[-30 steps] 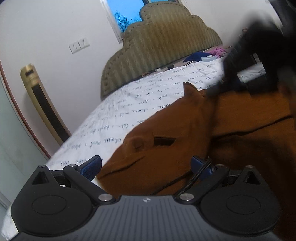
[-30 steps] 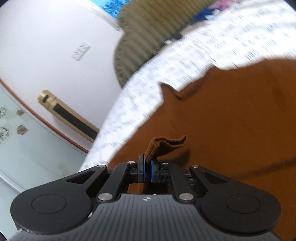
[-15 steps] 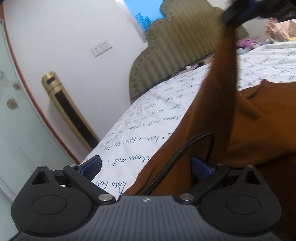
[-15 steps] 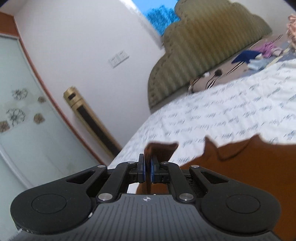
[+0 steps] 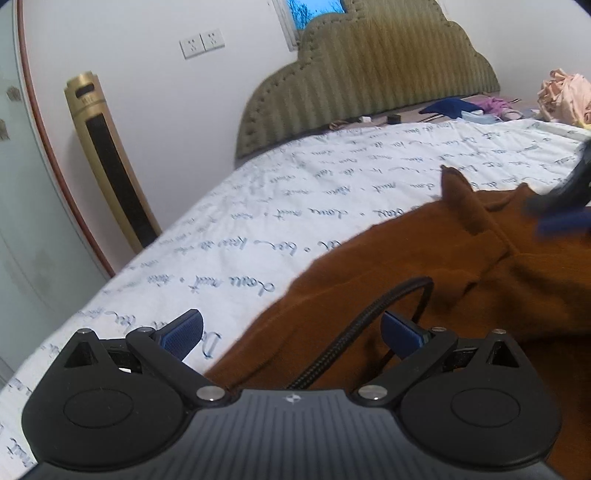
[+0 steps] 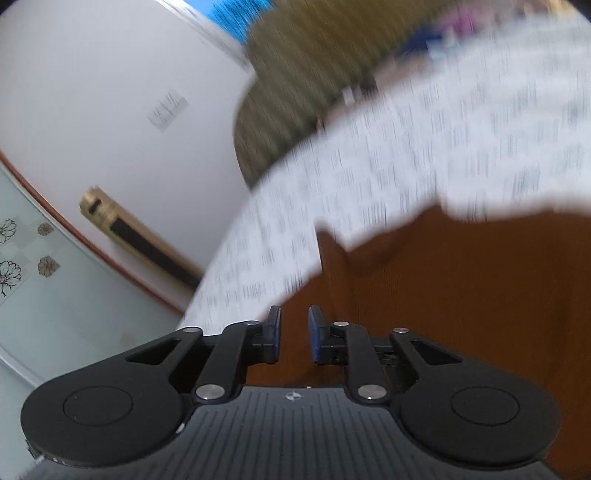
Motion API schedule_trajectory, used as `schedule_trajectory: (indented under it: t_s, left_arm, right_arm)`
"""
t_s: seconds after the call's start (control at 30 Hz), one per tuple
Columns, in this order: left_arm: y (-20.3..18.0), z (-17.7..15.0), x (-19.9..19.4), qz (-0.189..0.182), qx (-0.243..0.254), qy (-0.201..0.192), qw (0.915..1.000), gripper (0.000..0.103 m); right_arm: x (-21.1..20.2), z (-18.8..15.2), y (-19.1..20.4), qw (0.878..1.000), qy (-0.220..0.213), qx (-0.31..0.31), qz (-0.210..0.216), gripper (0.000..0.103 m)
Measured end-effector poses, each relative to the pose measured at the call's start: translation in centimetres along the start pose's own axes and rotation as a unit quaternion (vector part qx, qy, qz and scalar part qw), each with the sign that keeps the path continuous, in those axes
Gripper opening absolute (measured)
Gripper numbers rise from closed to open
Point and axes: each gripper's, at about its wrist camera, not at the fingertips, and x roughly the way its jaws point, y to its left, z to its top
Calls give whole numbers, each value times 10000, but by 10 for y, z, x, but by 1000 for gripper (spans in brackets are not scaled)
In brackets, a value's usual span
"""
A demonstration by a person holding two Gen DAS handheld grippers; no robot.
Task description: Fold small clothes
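One brown garment point(image 5: 424, 280), two tongs, both seemingly gaping.

Soft, even indoor light with a blue window point(image 5: 314, 9) behind the headboard point(image 5: 369, 85) leaves only faint shadows, the left wrist view fairly sharp but fisheye-bowed at its edges, the right wrist view smeared by motion blur across the bed point(image 6: 406, 166).

The right gripper point(image 6: 294, 334) sits at six o'clock, and its jaws have just been opening; a narrow gap parts the blue pads point(image 6: 316, 332) with nothing between them. The brown garment point(image 6: 461, 295) spreads from centre toward four o'clock over the white printed bedsheet point(image 6: 406, 147). The padded headboard point(image 6: 314, 74) blurs at twelve o'clock, and a gold tower fan point(image 6: 136, 240) stands at nine.
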Motion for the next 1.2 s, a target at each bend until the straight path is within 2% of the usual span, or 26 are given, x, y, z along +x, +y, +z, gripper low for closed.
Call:
schedule_trajectory:
  t_s: [0.07,0.1,0.2,0.37,0.43,0.5,0.63,0.8,1.0,1.2]
  left_arm:
    - [1,-1,-3,-43,-46,16,10000,103]
    - [2,-1,-4,-38,-61,24,10000,103]
    - [5,-3,-3,-72,-117,96,9999,103]
    - [10,-4,-2,-177,-269,220,9992,103]
    - [10,-4,-4,-184,-273,218,9992,103]
    - [10,-5,-5,-199,-255,222,9992,103]
    - [7,-4,-8,-209,-209,203,9994,103]
    - [1,0,-10,-229,-149,156,9995,103]
    - [-10,9,-11,-51,25,-103,9999,103]
    - [-16,13,-2,-10,73,-82,9999,103]
  right_arm:
    - [27,-15,-11,9990,260,359,111,50]
    - [38,-23,-12,9983,328,466,119,54]
    - [64,-35,-12,9969,321,694,199,54]
    - [90,-29,2,9973,49,714,147,54]
    - [97,-26,1,9976,-16,693,89,48]
    - [106,-23,7,9982,53,590,-40,11]
    - [105,-19,27,9998,47,160,-147,12]
    - [92,1,72,9993,-186,-286,157,12]
    - [57,23,130,9912,-738,-972,502,12]
    - [17,48,128,9848,-1371,-976,435,12]
